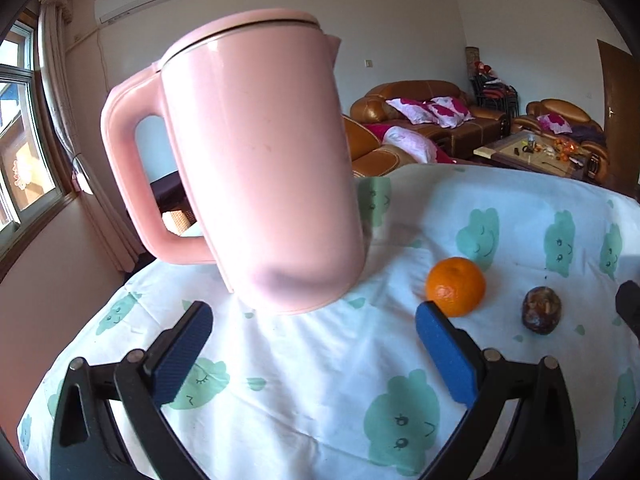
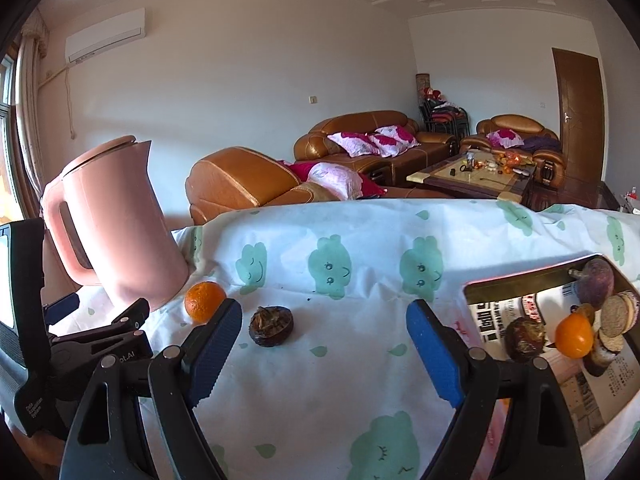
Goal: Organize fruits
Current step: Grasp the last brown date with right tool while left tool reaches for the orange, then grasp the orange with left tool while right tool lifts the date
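- Right wrist view alone takes in the tray [image 2: 476, 286] at the right of the surface [image 2: 360, 240], lined with printed paper and holding a heap of fruit: one small orange fruit [image 2: 573, 336], one dark wrinkled fruit [image 2: 523, 339], one purplish fruit [image 2: 596, 282], plus a few cut pieces I can't count surely.
- Left wrist view shows the pink kettle [image 1: 256, 160] looming close, its lid on and handle to the left; the tray is out of frame there.
- Loose on the cloth, both views agree: one orange [image 1: 455, 286] and one dark wrinkled fruit [image 1: 541, 309], near each other but apart, with the orange close beside the kettle's base.
- Left gripper [image 1: 316, 344] stands wide open with nothing between its blue pads, facing the kettle.
- Right gripper [image 2: 324, 336] is likewise spread wide and holds nothing; bare cloth lies between its fingers.
- Open cloth runs between the loose fruit and the tray; the surface's far edge drops off toward the brown sofas [image 2: 360, 136].
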{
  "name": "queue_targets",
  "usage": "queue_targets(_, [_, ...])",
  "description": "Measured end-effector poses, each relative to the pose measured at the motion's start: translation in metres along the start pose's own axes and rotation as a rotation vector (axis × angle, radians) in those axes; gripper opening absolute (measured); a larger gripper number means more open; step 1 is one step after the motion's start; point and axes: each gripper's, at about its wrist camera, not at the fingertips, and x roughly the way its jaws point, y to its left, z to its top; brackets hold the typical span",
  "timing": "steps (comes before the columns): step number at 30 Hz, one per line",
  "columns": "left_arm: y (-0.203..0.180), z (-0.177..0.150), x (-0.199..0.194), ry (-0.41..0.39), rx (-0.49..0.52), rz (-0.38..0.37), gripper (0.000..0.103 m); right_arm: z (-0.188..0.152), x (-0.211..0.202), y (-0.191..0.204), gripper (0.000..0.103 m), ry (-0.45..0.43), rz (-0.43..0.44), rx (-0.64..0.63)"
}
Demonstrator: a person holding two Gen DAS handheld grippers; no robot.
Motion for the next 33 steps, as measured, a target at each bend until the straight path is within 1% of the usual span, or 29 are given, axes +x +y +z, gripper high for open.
queue_targets(4, [0.004, -0.001, 0.008, 0.031, -0.013, 0.015, 0.103, 0.004, 0.039, 0.016, 0.085, 0.137, 0.058, -0.012])
queue_targets(7, [0.006, -0.003, 0.010, 0.040, -0.012, 0.027, 0.103, 0.004, 0.062, 0.032, 0.085, 0.221, 0.066, -0.051])
queue_targets(11, [0.007, -0.003, 0.011, 0.055, -0.012, 0.025, 0.103, 0.004, 0.077, 0.043, 0.083, 0.251, 0.041, -0.076])
queue_targets(14, [0.006, -0.004, 0.010, 0.055, -0.006, 0.022, 0.103, 0.001, 0.087, 0.051, 0.056, 0.303, 0.013, -0.118])
queue_targets(17, [0.006, -0.003, 0.011, 0.053, 0.005, 0.017, 0.103, -0.001, 0.093, 0.050, 0.052, 0.347, 0.010, -0.119])
queue_targets(19, [0.004, -0.001, 0.013, 0.051, 0.012, 0.011, 0.103, 0.000, 0.091, 0.045, 0.042, 0.342, 0.021, -0.101])
queue_targets(20, [0.003, -0.001, 0.013, 0.051, 0.017, 0.009, 0.103, 0.000, 0.091, 0.044, 0.042, 0.341, 0.030, -0.095])
queue_targets(22, [0.002, -0.001, 0.013, 0.053, 0.022, 0.009, 0.103, 0.000, 0.086, 0.040, 0.042, 0.324, 0.037, -0.083])
queue_targets(23, [0.002, 0.000, 0.013, 0.052, 0.023, 0.005, 0.103, 0.001, 0.079, 0.039, 0.042, 0.293, 0.036, -0.074])
queue_targets(25, [0.002, 0.000, 0.012, 0.047, 0.021, -0.004, 0.103, 0.004, 0.060, 0.040, 0.042, 0.199, 0.027, -0.065])
queue_targets(27, [0.002, 0.000, 0.010, 0.039, 0.022, -0.012, 0.103, 0.006, 0.036, 0.039, 0.042, 0.073, 0.014, -0.059])
queue_targets(29, [0.000, 0.001, 0.007, 0.016, 0.028, -0.035, 0.103, 0.005, 0.014, 0.037, 0.042, -0.031, -0.036, -0.058])
queue_targets(31, [-0.006, 0.001, 0.002, -0.013, 0.047, -0.074, 0.103, 0.004, 0.005, 0.035, 0.042, -0.065, -0.058, -0.056])
queue_targets(33, [-0.014, 0.004, -0.002, -0.038, 0.066, -0.106, 0.103, 0.004, 0.003, 0.030, 0.042, -0.067, -0.063, -0.038])
